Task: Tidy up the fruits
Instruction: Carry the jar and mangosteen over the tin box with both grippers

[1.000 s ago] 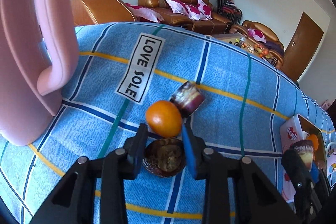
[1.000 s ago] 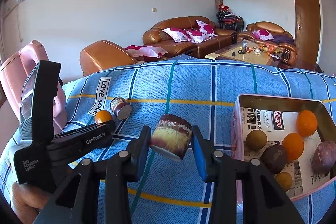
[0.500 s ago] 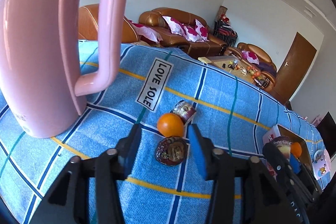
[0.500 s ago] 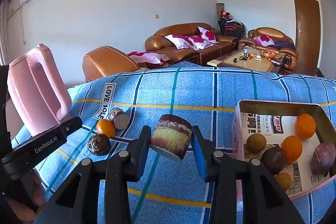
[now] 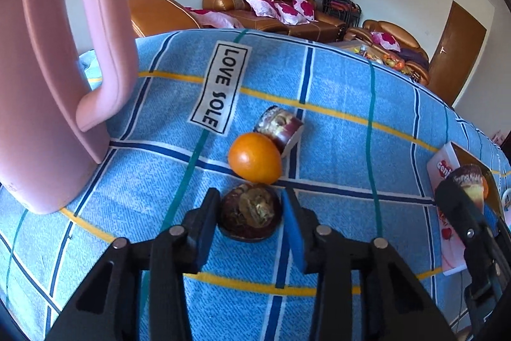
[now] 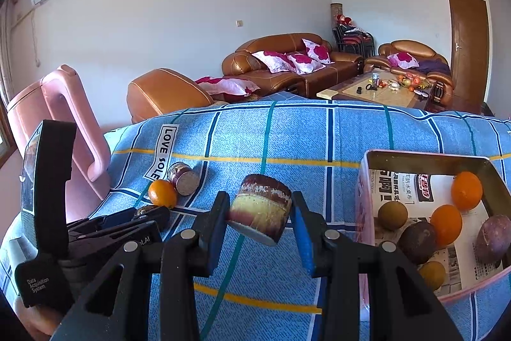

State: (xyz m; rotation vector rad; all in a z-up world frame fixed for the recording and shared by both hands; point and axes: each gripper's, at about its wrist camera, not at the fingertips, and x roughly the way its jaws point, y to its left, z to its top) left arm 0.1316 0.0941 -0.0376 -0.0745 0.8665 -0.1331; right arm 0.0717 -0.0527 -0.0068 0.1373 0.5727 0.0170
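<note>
A dark brown wrinkled fruit (image 5: 250, 211) lies on the blue checked cloth (image 5: 335, 149). My left gripper (image 5: 250, 197) straddles it with its jaws closing, the pads close at both sides of the fruit. Just beyond it sit an orange (image 5: 255, 157) and a small tin (image 5: 279, 128) lying on its side. My right gripper (image 6: 260, 203) is shut on a second brown and yellow tin (image 6: 260, 210), held above the cloth. To its right stands a pink box (image 6: 370, 181) holding oranges and several brown and purple fruits. In the right wrist view, the left gripper (image 6: 150, 213) shows low at the left.
A tall pink kettle (image 5: 48, 85) stands close on the left of the fruit. A "LOVE SOLE" label (image 5: 223, 91) lies on the cloth behind the orange. The table's far edge drops off toward brown sofas (image 6: 287, 66).
My left gripper drew back and opened, then came forward again around the dark fruit with its jaws narrower. The right gripper and its tin have not moved.
</note>
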